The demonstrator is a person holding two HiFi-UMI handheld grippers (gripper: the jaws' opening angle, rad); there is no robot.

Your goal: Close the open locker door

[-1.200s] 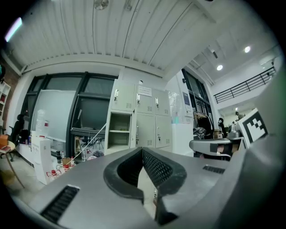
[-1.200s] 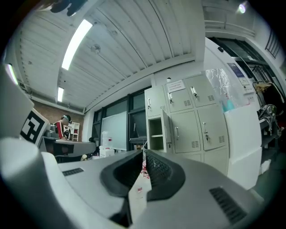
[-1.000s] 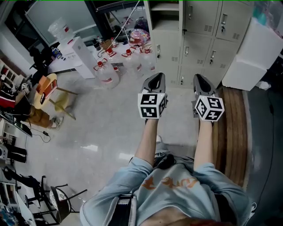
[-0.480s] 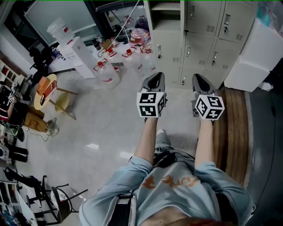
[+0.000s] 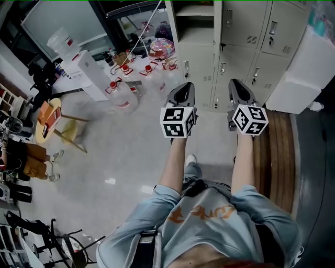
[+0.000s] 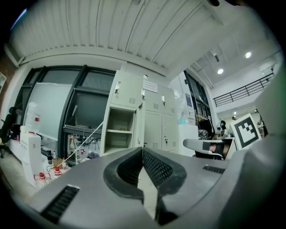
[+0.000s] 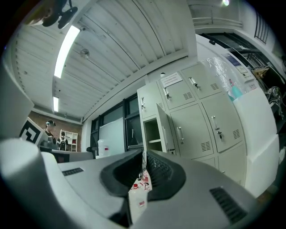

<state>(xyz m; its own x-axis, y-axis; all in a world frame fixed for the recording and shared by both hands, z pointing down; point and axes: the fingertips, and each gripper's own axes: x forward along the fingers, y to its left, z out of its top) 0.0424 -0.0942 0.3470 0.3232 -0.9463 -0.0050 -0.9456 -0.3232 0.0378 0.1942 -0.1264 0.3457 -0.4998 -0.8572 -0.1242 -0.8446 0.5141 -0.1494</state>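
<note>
A bank of pale grey lockers (image 5: 246, 36) stands ahead of me. One upper compartment (image 5: 194, 15) is open, with a shelf inside. Its door (image 5: 216, 21) swings out and shows edge-on in the head view. In the left gripper view the open compartment (image 6: 119, 129) lies left of the door (image 6: 139, 123); in the right gripper view the door (image 7: 164, 129) hangs beside the open compartment (image 7: 152, 132). My left gripper (image 5: 182, 90) and right gripper (image 5: 236, 86) are held side by side, short of the lockers and pointing at them. Both are shut with nothing held.
Several clear water jugs with red caps (image 5: 121, 94) crowd the floor left of the lockers, by a white cabinet (image 5: 89, 73). A big white block (image 5: 301, 78) leans at the right over a wooden slatted platform (image 5: 275, 152). A yellow chair (image 5: 57, 118) stands far left.
The lockers have drawn nearer and lower in the head view as the person steps forward. Both grippers hold the same pose, still shut.
</note>
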